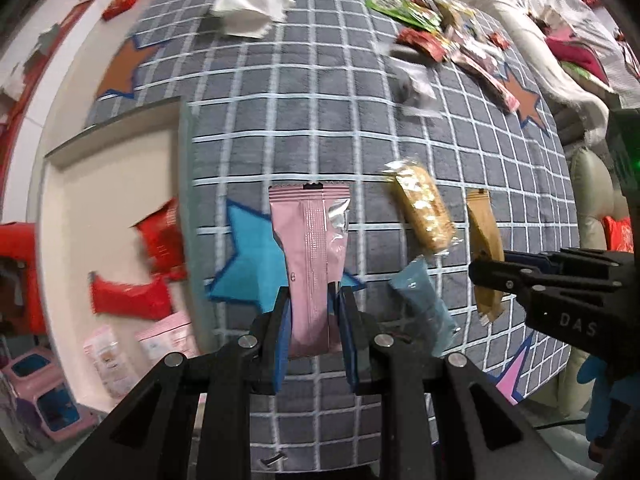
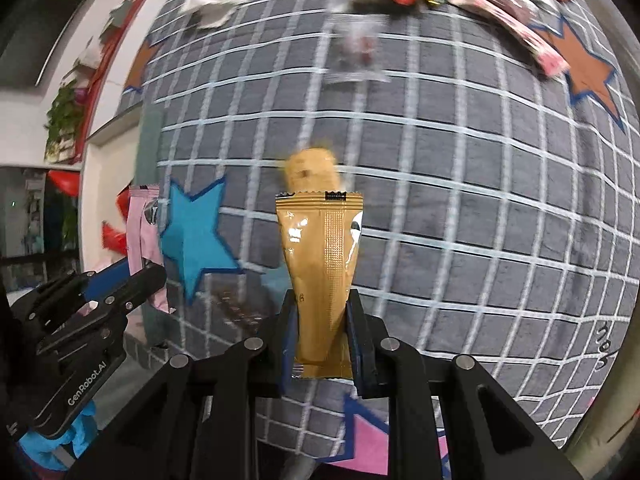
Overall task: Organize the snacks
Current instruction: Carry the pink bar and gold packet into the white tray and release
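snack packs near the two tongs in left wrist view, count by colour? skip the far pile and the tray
Pink: 1, pink packet, held in the left tongs
Tan: 1, tan packet, held in the right tongs
Clear with yellow bar: 1, clear-wrapped bar, on the rug
Light blue: 1, light blue packet, on the rug
Total: 4

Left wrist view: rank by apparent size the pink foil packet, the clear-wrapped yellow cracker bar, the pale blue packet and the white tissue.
1. Pink foil packet, clamped in the left gripper, so nearness inflates it.
2. White tissue, though farthest away.
3. Clear-wrapped yellow cracker bar and pale blue packet: too alike to separate.
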`<state>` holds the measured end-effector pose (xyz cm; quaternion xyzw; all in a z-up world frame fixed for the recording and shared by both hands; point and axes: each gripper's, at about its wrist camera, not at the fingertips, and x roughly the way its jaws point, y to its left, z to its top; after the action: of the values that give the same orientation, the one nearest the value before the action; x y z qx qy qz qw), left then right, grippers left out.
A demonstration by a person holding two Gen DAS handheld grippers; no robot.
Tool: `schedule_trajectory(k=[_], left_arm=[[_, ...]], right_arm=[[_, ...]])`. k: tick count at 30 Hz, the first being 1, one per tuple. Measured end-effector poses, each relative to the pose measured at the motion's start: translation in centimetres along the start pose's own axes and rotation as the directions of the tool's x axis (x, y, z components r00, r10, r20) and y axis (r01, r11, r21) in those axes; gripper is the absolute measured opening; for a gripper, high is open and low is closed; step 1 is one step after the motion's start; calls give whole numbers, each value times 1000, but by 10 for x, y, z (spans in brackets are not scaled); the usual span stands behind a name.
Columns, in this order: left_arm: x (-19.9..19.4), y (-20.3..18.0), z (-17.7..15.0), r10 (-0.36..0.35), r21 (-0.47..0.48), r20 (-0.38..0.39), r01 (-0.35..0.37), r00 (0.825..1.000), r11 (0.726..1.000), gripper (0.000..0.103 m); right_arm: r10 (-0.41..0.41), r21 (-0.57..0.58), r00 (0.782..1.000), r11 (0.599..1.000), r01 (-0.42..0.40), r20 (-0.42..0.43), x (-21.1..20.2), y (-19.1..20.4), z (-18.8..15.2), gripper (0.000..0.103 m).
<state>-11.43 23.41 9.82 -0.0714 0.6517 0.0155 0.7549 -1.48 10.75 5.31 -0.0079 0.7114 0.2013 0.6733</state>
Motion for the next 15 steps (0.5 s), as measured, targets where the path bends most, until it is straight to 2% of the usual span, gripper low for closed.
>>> schedule_trajectory(k=[8,15], left_arm=[[-13,65,-4,43,-116,34,-38,998,992,24],[-18,124,-6,87,-205,46,-76,995,976,24]], right_arm=[[21,-146,1000,989,-21,-1,4,80,18,23],[44,-263,999,964,-48,-18,19,153,42,23]])
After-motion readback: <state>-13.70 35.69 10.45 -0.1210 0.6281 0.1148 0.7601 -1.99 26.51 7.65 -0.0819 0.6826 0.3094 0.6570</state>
